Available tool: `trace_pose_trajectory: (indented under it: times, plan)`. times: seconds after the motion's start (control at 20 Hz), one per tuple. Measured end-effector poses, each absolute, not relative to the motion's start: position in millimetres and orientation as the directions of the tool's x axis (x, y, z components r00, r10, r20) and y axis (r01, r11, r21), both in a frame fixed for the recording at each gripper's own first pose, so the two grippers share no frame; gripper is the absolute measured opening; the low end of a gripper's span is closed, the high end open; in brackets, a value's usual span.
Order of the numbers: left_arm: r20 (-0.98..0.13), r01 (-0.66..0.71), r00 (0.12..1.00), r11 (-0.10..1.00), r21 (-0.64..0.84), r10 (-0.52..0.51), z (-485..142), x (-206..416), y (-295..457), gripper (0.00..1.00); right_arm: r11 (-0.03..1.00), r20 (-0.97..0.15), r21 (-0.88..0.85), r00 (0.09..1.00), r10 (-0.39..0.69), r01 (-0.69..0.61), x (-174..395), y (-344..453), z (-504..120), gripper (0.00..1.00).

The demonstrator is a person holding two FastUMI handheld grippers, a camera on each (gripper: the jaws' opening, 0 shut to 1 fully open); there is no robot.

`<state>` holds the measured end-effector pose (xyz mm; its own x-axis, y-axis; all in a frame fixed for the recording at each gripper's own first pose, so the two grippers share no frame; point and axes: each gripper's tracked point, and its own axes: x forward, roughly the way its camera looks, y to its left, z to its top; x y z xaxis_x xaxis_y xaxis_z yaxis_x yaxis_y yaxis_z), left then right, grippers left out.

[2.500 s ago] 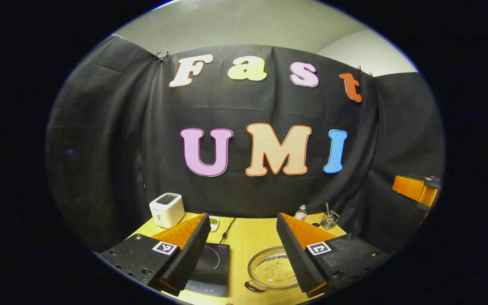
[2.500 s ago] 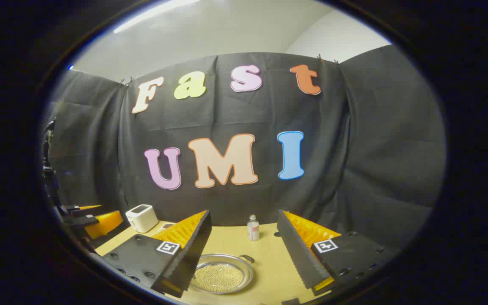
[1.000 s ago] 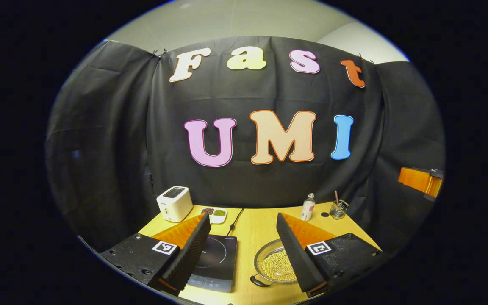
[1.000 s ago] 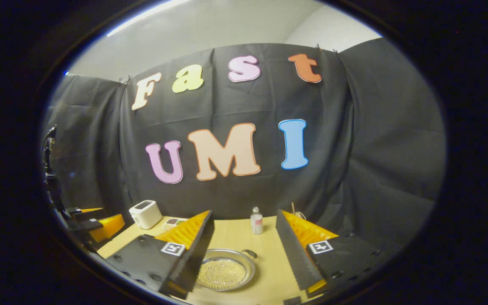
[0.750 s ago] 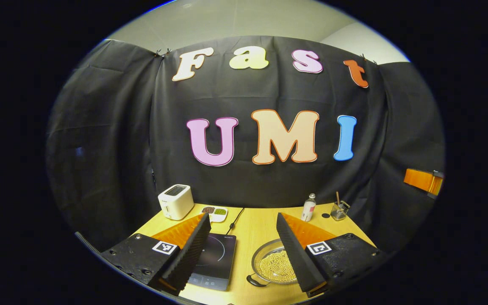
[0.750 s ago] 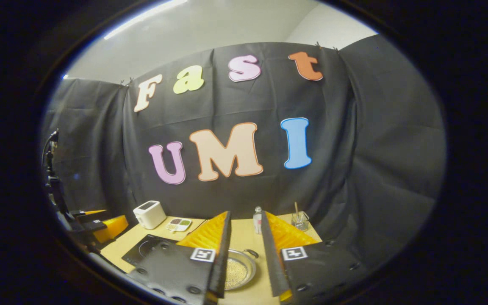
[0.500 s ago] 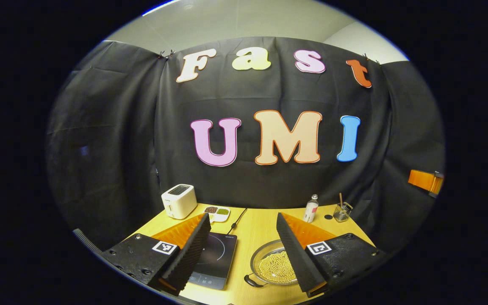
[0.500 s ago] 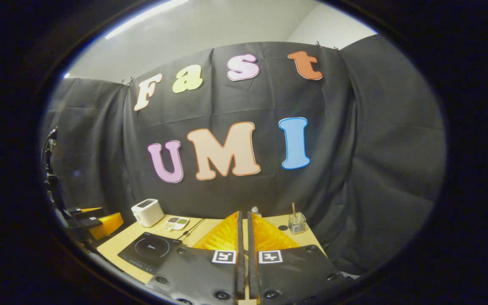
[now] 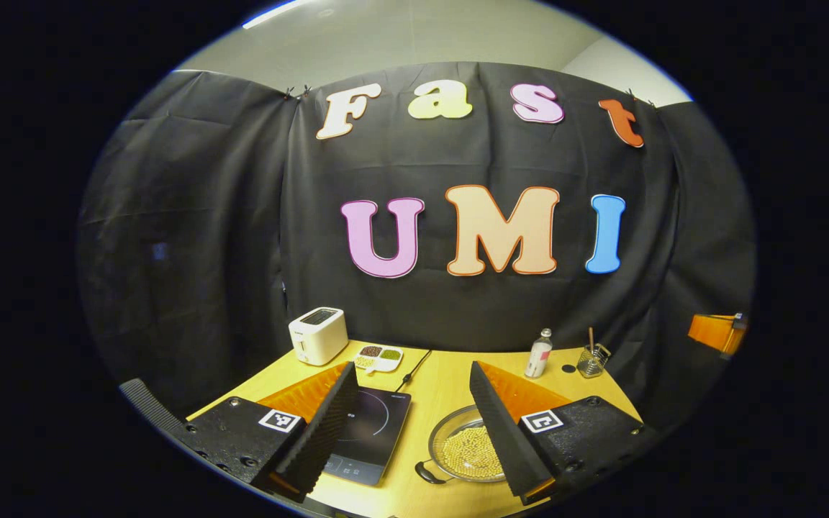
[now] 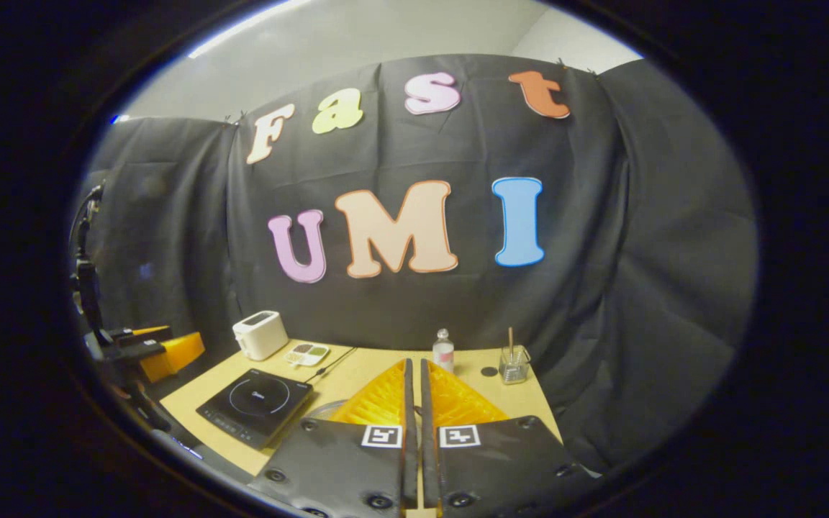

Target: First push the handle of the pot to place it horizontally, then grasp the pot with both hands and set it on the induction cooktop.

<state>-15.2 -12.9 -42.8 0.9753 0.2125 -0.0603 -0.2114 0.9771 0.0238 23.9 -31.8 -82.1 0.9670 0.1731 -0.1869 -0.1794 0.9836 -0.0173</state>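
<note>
A: Where's the pot rn?

B: The pot (image 9: 466,452) sits on the yellow bench (image 9: 437,374), toward the near edge, w/ small pale beads inside. A dark handle (image 9: 426,473) sticks out at its near-left side, so it looks angled, not yet level w/ the bench's long edge. The induction cooktop (image 9: 369,433) lies just beside it, toward the bench's left edge, nothing on it.

A: And the tools?

B: Left tool (image 9: 409,432) hangs above the near edge, jaws spread wide, holding nothing; cooktop and pot both show in the gap. Right tool (image 10: 413,432) has its jaws pressed nearly together w/ nothing between. My guess: closed like that it makes one blunt tip, good for nudging the handle round. Its fingers hide most of the pot; a sliver of rim (image 10: 323,410) shows at their left.

A: Anything else on the bench?

B: Along the far edge: a white toaster (image 9: 318,335) at the far-left corner, a small divided dish (image 9: 380,355) next to it, a cord (image 9: 414,365) running from the cooktop, then a little bottle (image 9: 538,353) and a glass jar (image 9: 592,361) w/ a stick in it toward the far right. All well apart from the pot, so prob no snag

A: Stage?

B: Looks like step one, the push; neither tool touches the pot
</note>
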Motion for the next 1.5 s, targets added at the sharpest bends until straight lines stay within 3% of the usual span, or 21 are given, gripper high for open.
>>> trace_pose_trajectory:
  times: [0.1, 0.15, 0.6, 0.75, 0.8, 0.85, 0.95, 1.0, 1.1, 1.15, 1.25, 1.3, 1.4, 1.5]
  plan:
    - [-0.071, -0.212, 0.975, 0.977, 0.02, 0.213, -47, -13, -8, 0.92, 0.98, -0.225, -0.021, 0.956, 0.186, -0.196, 22, -22, -96, 0.05]
    - [-0.075, -0.211, 0.974, 0.977, 0.018, 0.212, -48, -11, -4, 0.96, 0.979, -0.245, -0.023, 0.95, 0.193, -0.205, 20, -16, -103, 0.0]
    - [-0.098, -0.18, 0.978, 0.983, 0.033, 0.182, -50, 20, 50, 0.96, 0.98, -0.493, 0.014, 0.851, 0.179, -0.198, 16, 31, -194, 0.05]
    - [-0.113, -0.166, 0.979, 0.985, 0.048, 0.171, -53, 29, 70, 0.96, 0.98, -0.596, 0.018, 0.785, 0.168, -0.196, 8, 48, -233, 0.0]
    - [-0.113, -0.162, 0.979, 0.985, 0.055, 0.168, -52, 32, 76, 0.96, 0.98, -0.628, 0.021, 0.76, 0.166, -0.196, 5, 54, -245, 0.05]
    - [-0.11, -0.157, 0.98, 0.986, 0.062, 0.163, -53, 34, 83, 0.96, 0.981, -0.659, 0.026, 0.735, 0.161, -0.192, 2, 60, -257, 0.0]
    - [-0.105, -0.141, 0.984, 0.988, 0.065, 0.147, -54, 41, 91, 0.92, 0.983, -0.713, 0.048, 0.683, 0.158, -0.177, -4, 72, -280, 0.0]
    - [-0.103, -0.131, 0.985, 0.989, 0.064, 0.137, -55, 45, 94, 0.96, 0.984, -0.737, 0.063, 0.657, 0.158, -0.166, -8, 78, -289, 0.0]
    - [-0.1, -0.109, 0.988, 0.992, 0.056, 0.115, -55, 52, 99, 0.96, 0.986, -0.775, 0.082, 0.613, 0.153, -0.143, -14, 87, -308, 0.0]
    - [-0.1, -0.097, 0.99, 0.994, 0.054, 0.102, -56, 54, 100, 0.96, 0.988, -0.793, 0.085, 0.592, 0.147, -0.132, -17, 90, -317, 0.05]
    - [-0.094, -0.074, 0.992, 0.996, 0.055, 0.079, -56, 58, 104, 0.92, 0.989, -0.828, 0.087, 0.544, 0.137, -0.117, -24, 97, -334, 0.0]
    - [-0.092, -0.062, 0.993, 0.996, 0.058, 0.067, -56, 61, 105, 0.96, 0.99, -0.845, 0.09, 0.518, 0.133, -0.108, -29, 100, -342, 0.05]
    - [-0.096, -0.042, 0.994, 0.997, 0.063, 0.048, -58, 64, 110, 0.92, 0.991, -0.877, 0.102, 0.462, 0.13, -0.085, -38, 109, -359, 0.0]
    - [-0.103, -0.029, 0.994, 0.998, 0.061, 0.035, -62, 67, 116, 0.95, 0.991, -0.903, 0.122, 0.407, 0.135, -0.058, -47, 118, -376, 0.04]
